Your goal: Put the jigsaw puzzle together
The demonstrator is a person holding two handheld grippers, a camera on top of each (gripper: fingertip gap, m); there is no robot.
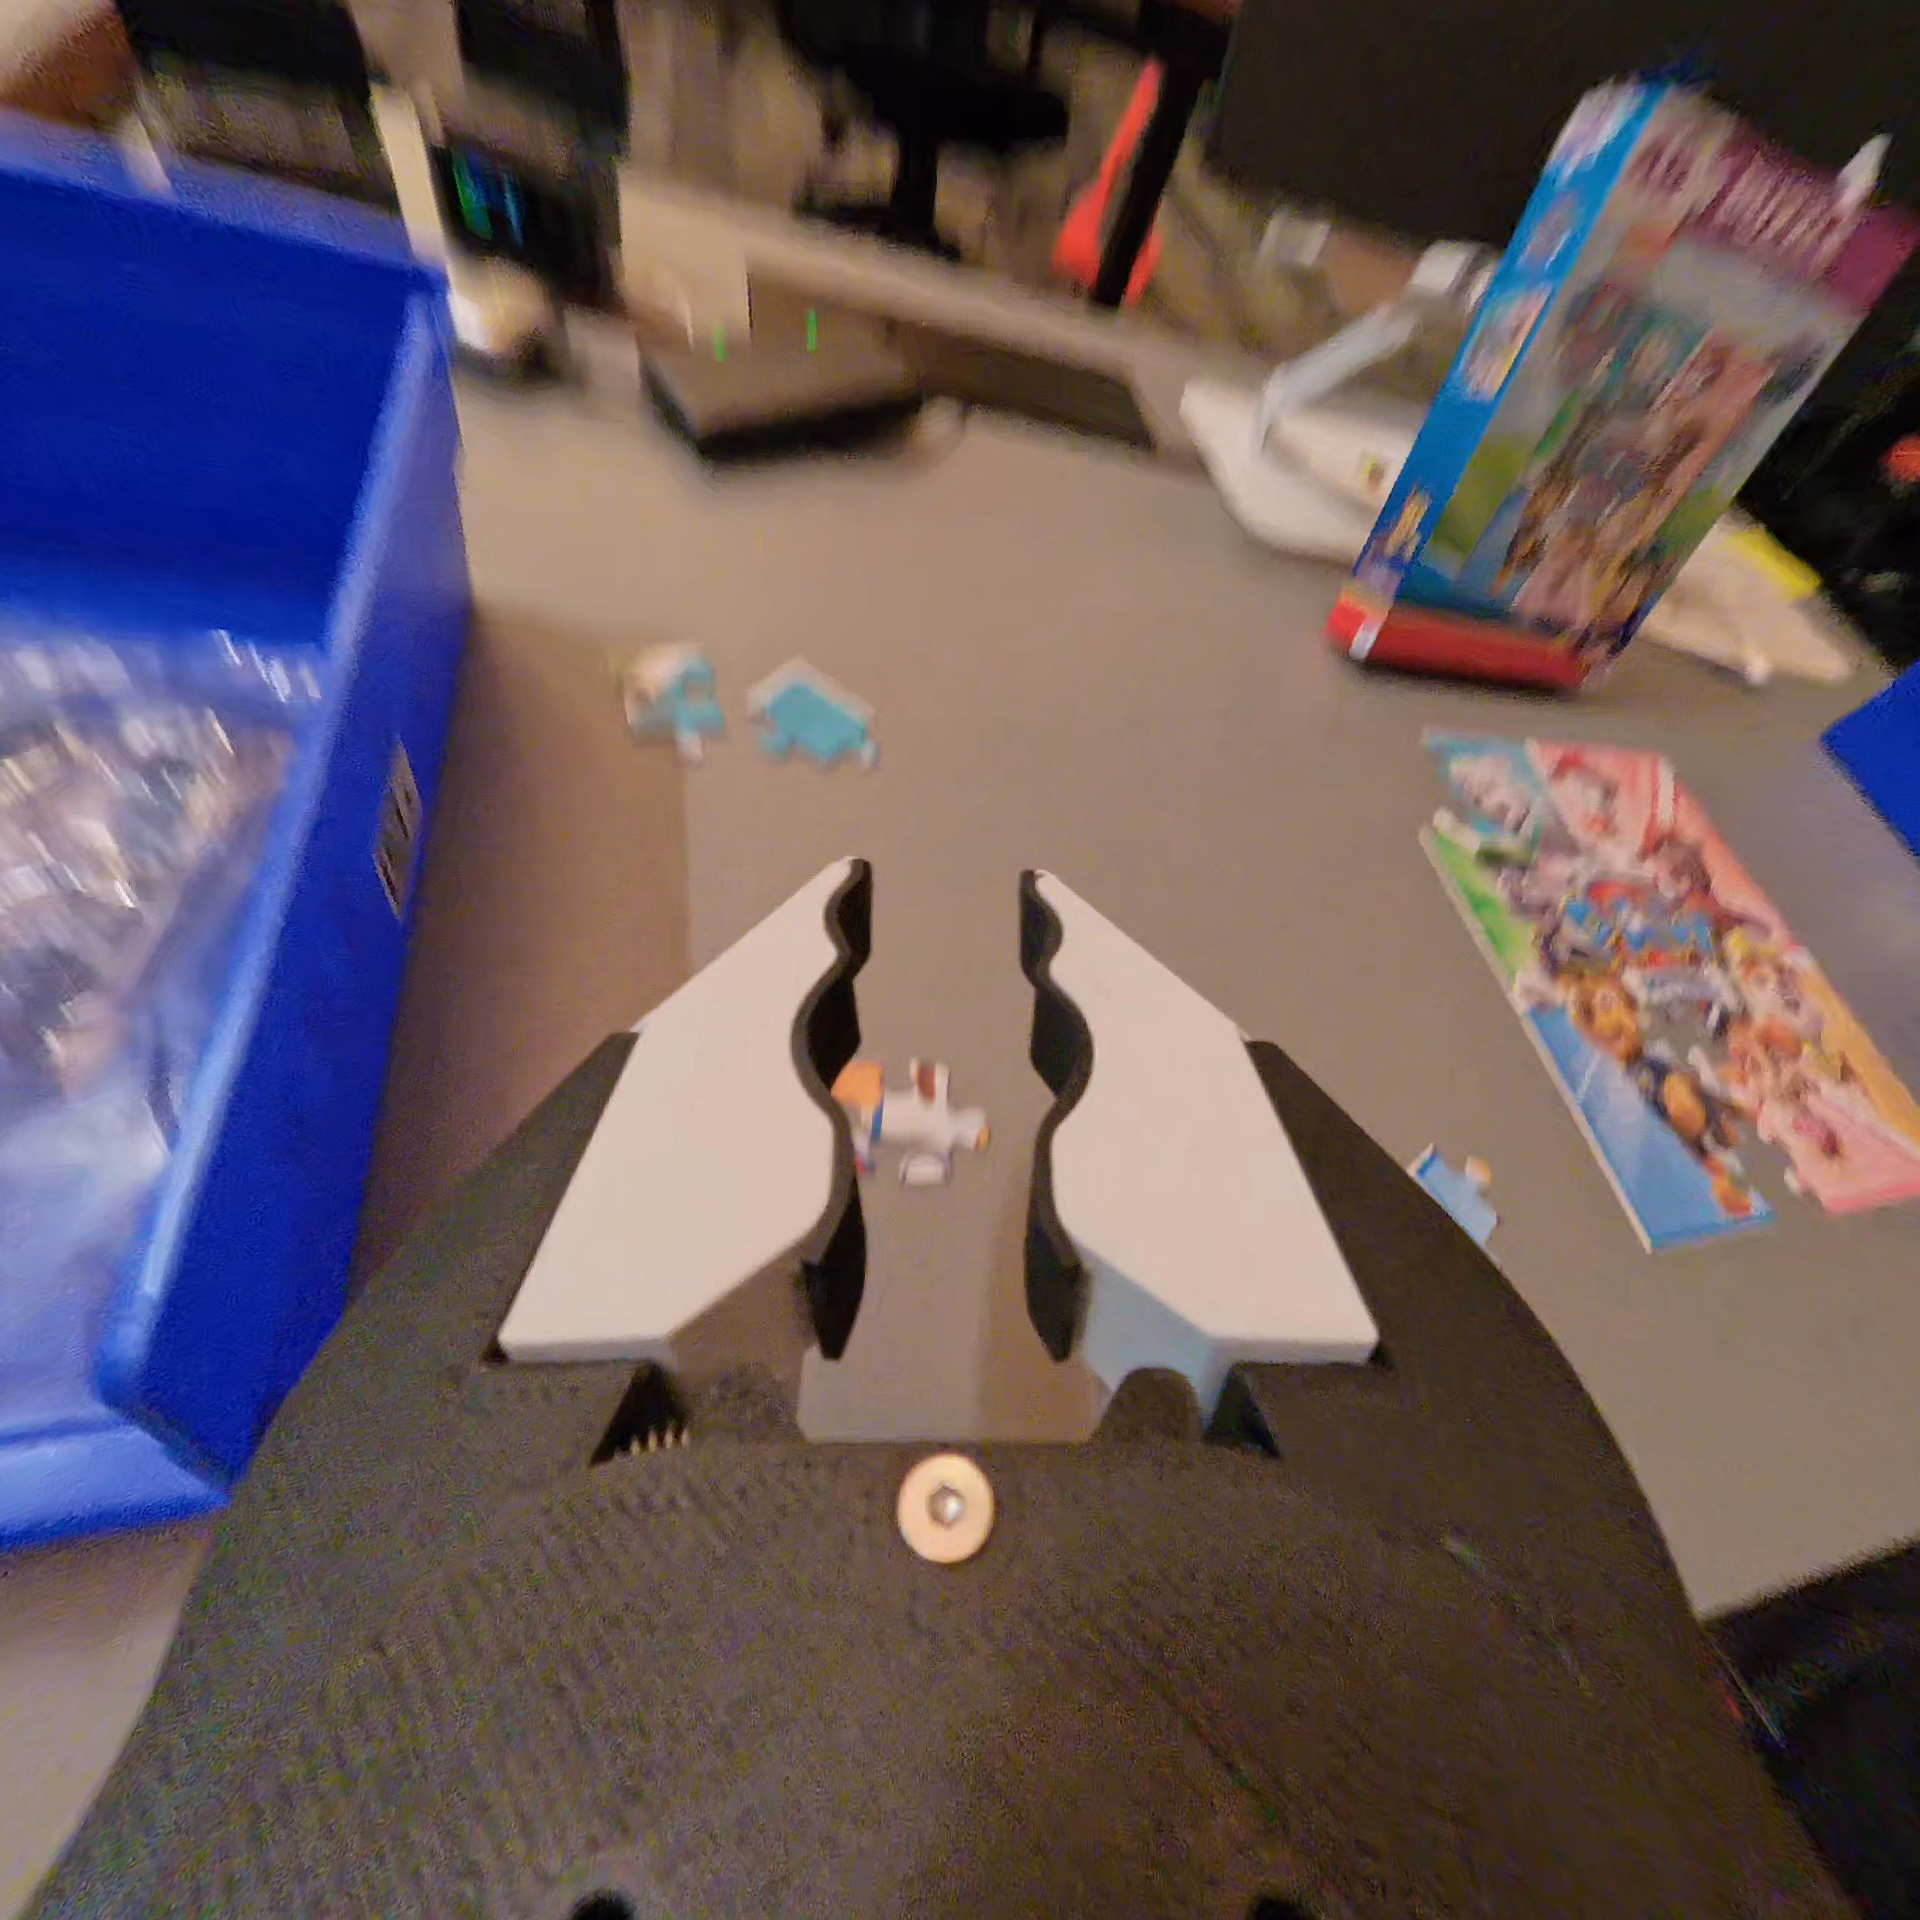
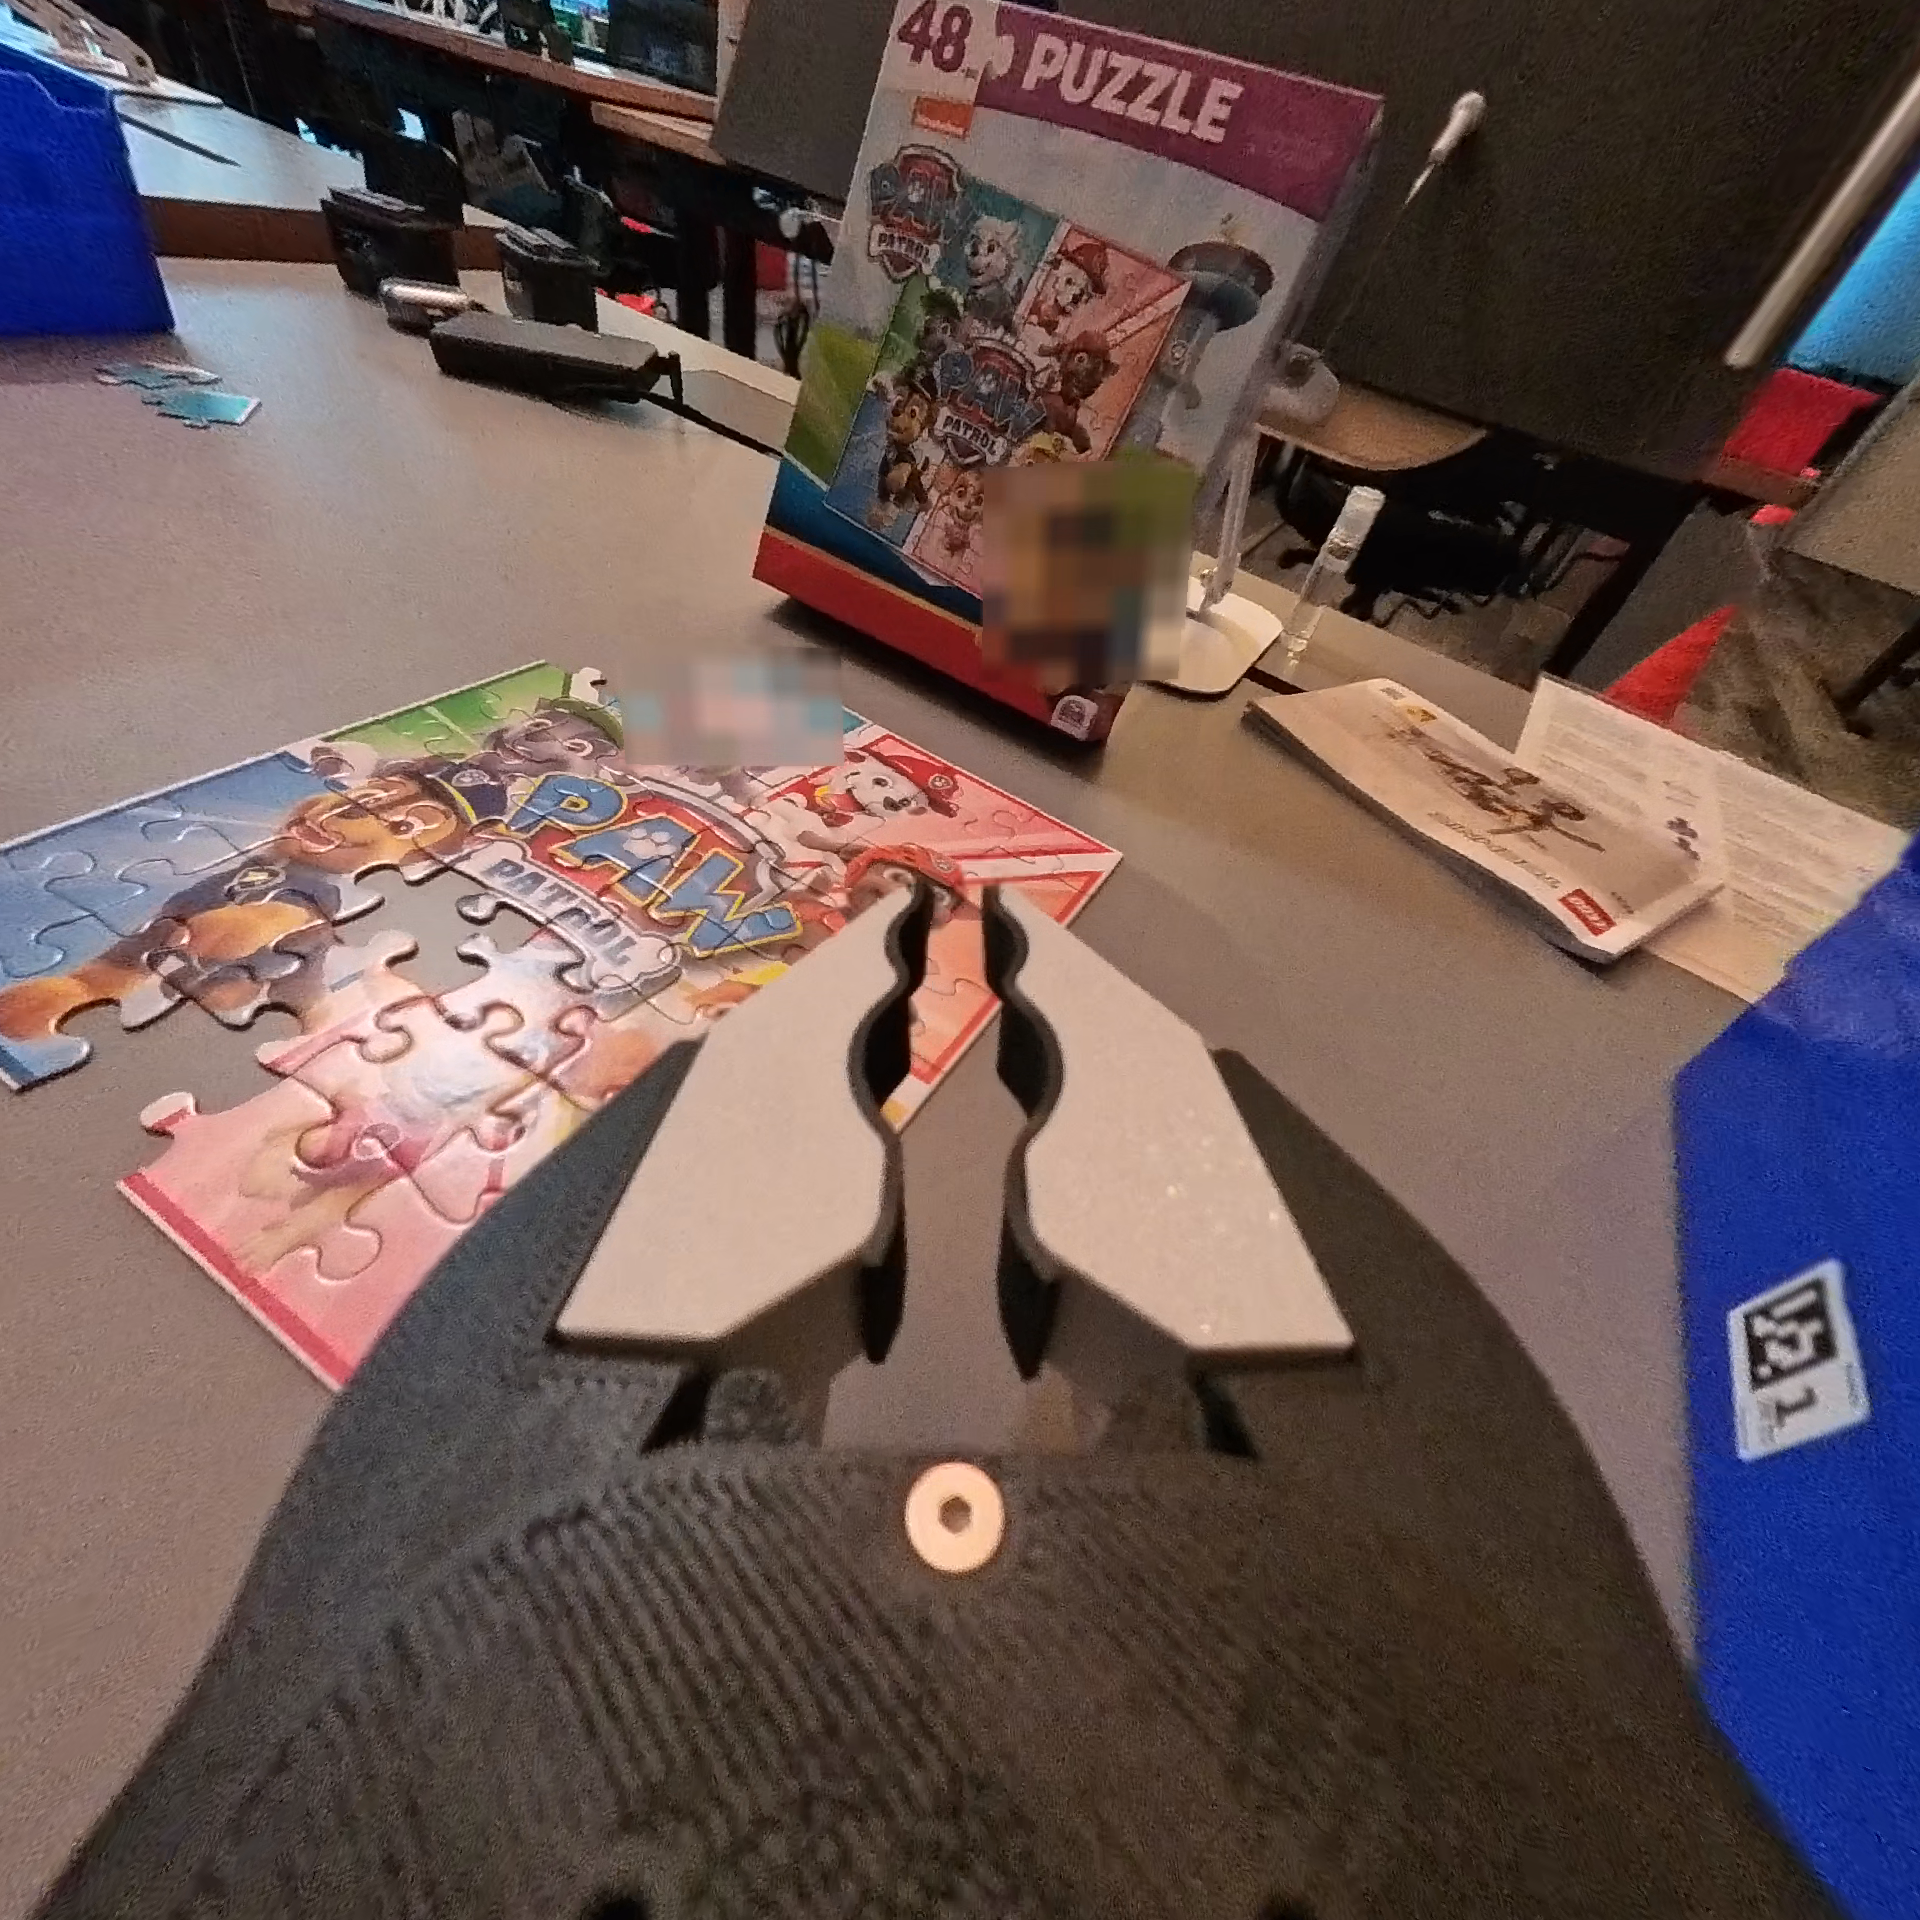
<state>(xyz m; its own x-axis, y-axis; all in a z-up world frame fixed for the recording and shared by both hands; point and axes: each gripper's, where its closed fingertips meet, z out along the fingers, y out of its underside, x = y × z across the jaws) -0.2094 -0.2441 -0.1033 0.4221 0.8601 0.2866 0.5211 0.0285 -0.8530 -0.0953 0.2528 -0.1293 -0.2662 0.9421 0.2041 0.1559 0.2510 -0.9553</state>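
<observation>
Two tools over a grey tabletop (image 1: 1091,644) strewn with jigsaw parts.

Left tool (image 1: 943,883) parted, gripping nothing, above a loose orange-and-white puzzle piece (image 1: 914,1122) lying flat, clear of both pads; right tool (image 2: 956,904) barely parted, empty, over the red corner of the part-built puzzle (image 2: 436,935). Probably light, thin, stiff card, slippery when flat: best pinched at an edge. Left view badly blurred; blue bin (image 1: 208,727) contents unreadable.
</observation>
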